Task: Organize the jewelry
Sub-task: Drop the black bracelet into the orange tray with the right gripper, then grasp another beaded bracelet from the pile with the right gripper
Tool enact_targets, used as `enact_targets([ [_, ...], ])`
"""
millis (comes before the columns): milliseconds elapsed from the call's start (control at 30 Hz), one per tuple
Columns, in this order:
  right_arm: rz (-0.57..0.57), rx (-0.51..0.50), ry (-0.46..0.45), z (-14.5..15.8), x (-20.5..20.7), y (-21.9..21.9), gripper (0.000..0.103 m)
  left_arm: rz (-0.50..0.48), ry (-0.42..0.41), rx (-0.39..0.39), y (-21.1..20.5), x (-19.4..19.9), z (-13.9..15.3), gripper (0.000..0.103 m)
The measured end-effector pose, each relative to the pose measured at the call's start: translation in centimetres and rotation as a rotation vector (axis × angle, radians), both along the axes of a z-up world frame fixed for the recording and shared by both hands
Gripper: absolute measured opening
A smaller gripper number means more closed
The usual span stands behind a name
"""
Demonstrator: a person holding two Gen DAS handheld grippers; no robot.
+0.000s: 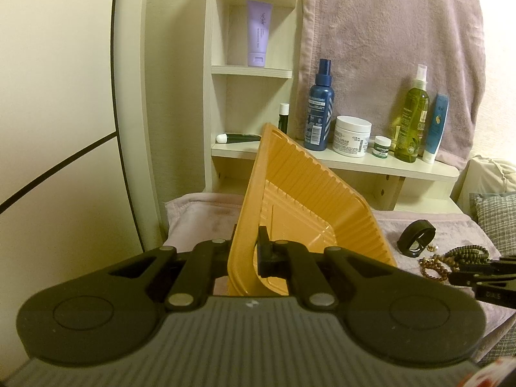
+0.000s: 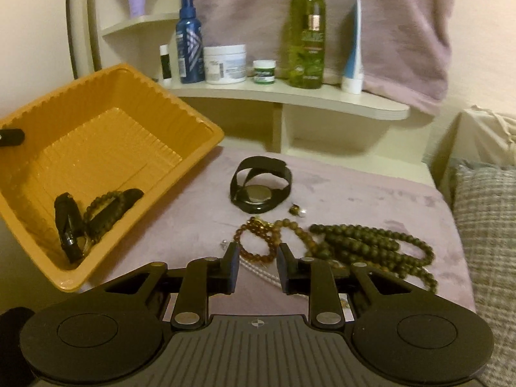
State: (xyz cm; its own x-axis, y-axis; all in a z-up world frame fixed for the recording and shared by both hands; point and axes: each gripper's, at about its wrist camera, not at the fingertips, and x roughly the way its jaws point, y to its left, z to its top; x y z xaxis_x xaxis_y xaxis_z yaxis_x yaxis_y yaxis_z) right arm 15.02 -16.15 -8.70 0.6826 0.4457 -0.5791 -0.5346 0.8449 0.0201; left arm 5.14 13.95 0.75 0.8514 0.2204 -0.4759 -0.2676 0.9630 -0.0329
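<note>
My left gripper [image 1: 247, 245] is shut on the rim of an orange plastic tray [image 1: 300, 200] and holds it tilted above the cloth. In the right wrist view the tray [image 2: 106, 109] holds a black watch [image 2: 67, 225] and a bead bracelet [image 2: 106, 203]. My right gripper [image 2: 258, 258] is open just above an amber bead bracelet [image 2: 258, 242] and a white pearl strand [image 2: 258, 271]. Beside them lie a dark bead necklace [image 2: 371, 242], a black watch [image 2: 261, 180] and a small earring [image 2: 298, 210].
A pink cloth [image 2: 354, 193] covers the table. A shelf [image 2: 290, 96] behind holds a blue spray bottle [image 2: 190, 42], a white cream jar [image 2: 225, 64], a green bottle [image 2: 306, 38] and tubes. A checked cushion [image 2: 483, 242] lies at the right.
</note>
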Motion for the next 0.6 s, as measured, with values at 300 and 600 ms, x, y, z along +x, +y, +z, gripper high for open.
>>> enact_targets([
  [300, -0.001, -0.033, 0.008, -0.7, 2.7, 1.6, 0.023, 0.000, 0.001, 0.001, 0.0, 0.0, 0.0, 0.006],
  [600, 0.033, -0.113, 0.016, -1.5, 4.2, 3.5, 0.018, 0.000, 0.001, 0.000, 0.0, 0.0, 0.0, 0.006],
])
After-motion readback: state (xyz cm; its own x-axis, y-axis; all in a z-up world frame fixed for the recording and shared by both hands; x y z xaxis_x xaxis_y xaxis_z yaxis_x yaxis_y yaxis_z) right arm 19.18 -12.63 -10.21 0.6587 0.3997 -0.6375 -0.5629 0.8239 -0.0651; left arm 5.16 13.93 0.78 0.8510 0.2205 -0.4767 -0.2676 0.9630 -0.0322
